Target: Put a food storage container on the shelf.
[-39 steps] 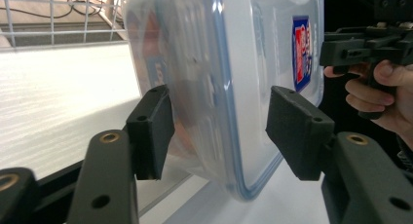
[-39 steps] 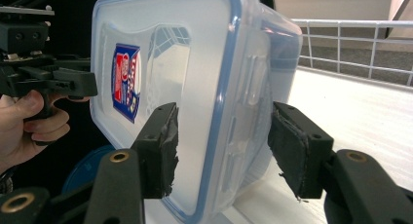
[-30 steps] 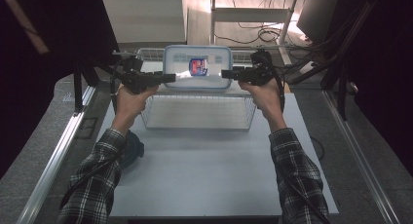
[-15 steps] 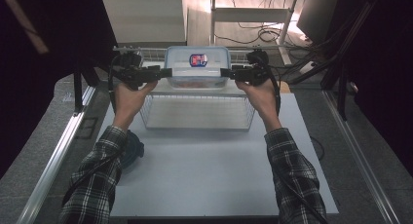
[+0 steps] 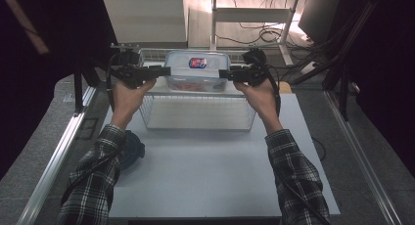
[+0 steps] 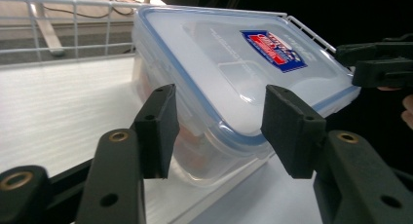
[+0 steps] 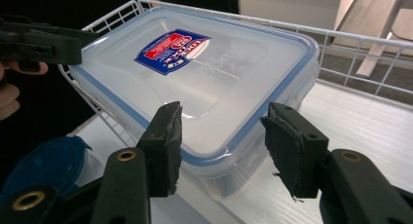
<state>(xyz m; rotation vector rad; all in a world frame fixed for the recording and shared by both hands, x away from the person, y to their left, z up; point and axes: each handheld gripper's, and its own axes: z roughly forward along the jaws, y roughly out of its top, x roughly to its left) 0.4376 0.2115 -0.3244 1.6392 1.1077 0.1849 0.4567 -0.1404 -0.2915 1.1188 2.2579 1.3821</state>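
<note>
A clear plastic container (image 5: 197,74) with a blue-sealed lid and a red and blue label sits at rim height over the back of a white wire basket (image 5: 195,124). Something reddish shows through its wall. My left gripper (image 5: 166,71) holds its left end and my right gripper (image 5: 222,74) its right end. In the left gripper view the jaws of the left gripper (image 6: 216,121) have just been closing and its pads press the end of the container (image 6: 234,73). In the right gripper view the right gripper (image 7: 221,136) has likewise just closed onto the container (image 7: 209,83).
A round blue lid (image 5: 131,149) lies on the white tabletop (image 5: 205,176) left of the basket, near the person's left sleeve. A metal rail (image 5: 58,151) runs along the table's left side. Cables and a shelf frame stand behind the basket.
Both grippers shifted slightly toward the back with the container between them. The container, tipped toward the camera before, now lies flatter.
</note>
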